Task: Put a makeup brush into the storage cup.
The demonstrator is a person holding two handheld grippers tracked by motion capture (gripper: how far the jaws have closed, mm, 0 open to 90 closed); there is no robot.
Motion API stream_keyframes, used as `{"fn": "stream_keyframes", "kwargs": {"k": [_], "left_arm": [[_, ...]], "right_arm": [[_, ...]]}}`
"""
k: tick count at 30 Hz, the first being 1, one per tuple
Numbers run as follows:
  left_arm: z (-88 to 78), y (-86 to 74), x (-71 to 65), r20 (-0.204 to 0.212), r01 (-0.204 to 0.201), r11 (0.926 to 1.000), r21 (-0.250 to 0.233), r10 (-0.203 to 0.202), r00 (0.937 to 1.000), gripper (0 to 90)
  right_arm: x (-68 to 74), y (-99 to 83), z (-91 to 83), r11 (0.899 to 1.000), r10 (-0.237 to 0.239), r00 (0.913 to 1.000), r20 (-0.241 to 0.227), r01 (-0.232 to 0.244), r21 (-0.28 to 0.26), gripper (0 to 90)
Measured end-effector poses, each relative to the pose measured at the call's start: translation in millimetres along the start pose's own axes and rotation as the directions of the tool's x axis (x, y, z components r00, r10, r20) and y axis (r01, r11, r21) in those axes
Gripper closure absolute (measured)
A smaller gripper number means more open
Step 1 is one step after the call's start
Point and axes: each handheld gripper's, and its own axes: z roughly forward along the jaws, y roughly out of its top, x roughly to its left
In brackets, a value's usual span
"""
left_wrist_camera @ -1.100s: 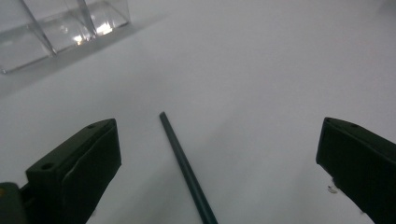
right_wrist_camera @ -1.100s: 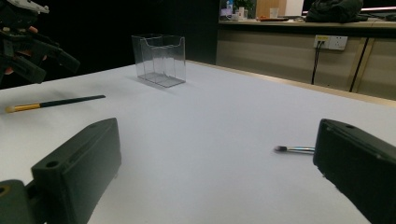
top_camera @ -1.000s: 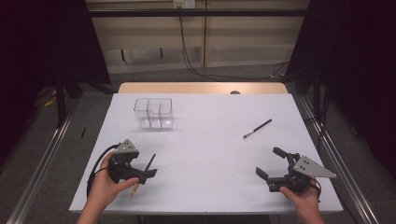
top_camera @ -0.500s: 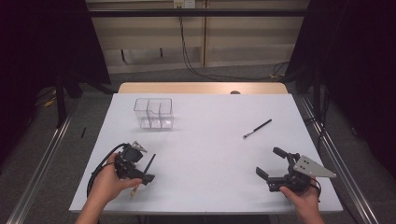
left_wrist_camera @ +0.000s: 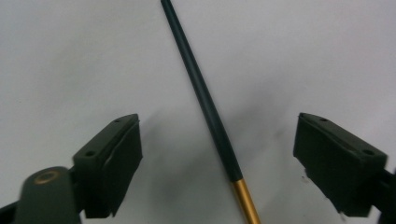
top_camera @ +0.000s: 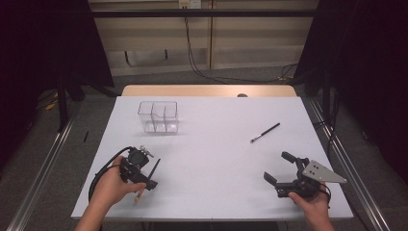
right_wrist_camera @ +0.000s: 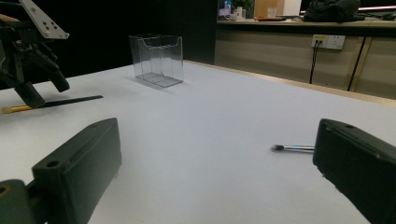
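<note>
A thin brush (left_wrist_camera: 210, 112) with a black handle and a gold ferrule lies on the white table (top_camera: 216, 159) near the front left. My left gripper (left_wrist_camera: 219, 123) points down over it, one jaw on each side of the handle. The jaws have just been closing, but the pads stand clear of the handle. In the high view the left gripper (top_camera: 144, 179) covers the brush's (top_camera: 154, 167) middle. My right gripper (top_camera: 277, 167) rests open at the front right with nothing between its fingers (right_wrist_camera: 84, 158).
A clear plastic box (top_camera: 158, 117) with compartments stands upright at the back left, also seen as the box (right_wrist_camera: 158, 59) from the right gripper. A second small brush (top_camera: 265, 132) lies at mid right, ahead of the right gripper. Dark floor and metal rails flank the table.
The left gripper has tipped over and come down onto the black-handled brush, and its jaws stand narrower. The right gripper has kept still.
</note>
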Motion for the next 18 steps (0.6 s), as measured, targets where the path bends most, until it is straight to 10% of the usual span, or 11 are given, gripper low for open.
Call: {"fn": "stream_keyframes", "kwargs": {"k": [18], "left_arm": [[1.8, 6.1, -2.5, -0.014, -0.013, 0.9908, 0.135, 0.015, 0.9998, 58.3]], "right_arm": [[-0.1, 0.2, -0.5, 1.000, -0.003, 1.0000, 0.004, 0.003, 0.001, 0.7]]}}
